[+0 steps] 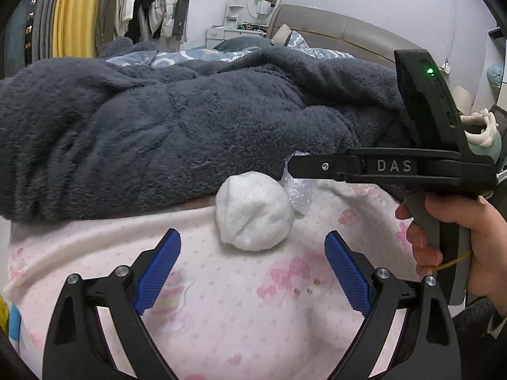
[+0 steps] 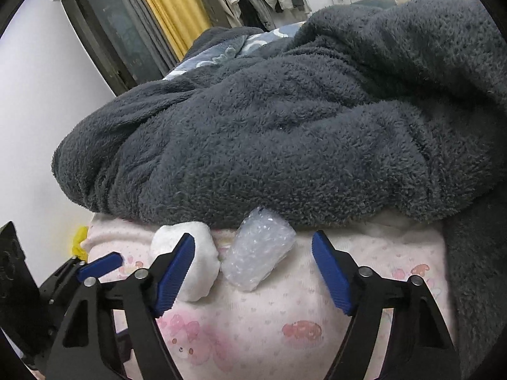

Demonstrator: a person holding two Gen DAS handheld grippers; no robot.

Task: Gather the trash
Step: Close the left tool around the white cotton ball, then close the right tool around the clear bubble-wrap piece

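Note:
A white crumpled tissue ball lies on the pink sheet, just ahead of my open left gripper, centred between its blue pads. A wad of clear bubble wrap lies right behind it, partly hidden by the right gripper's body. In the right wrist view the bubble wrap sits just ahead of my open, empty right gripper, with the tissue ball touching its left side behind the left pad. The left gripper's pad shows at far left.
A thick dark grey fleece blanket is heaped directly behind both pieces and overhangs them. The pink sheet's edge drops off at left, with something yellow beside it. A headboard, hanging clothes and yellow curtain stand beyond.

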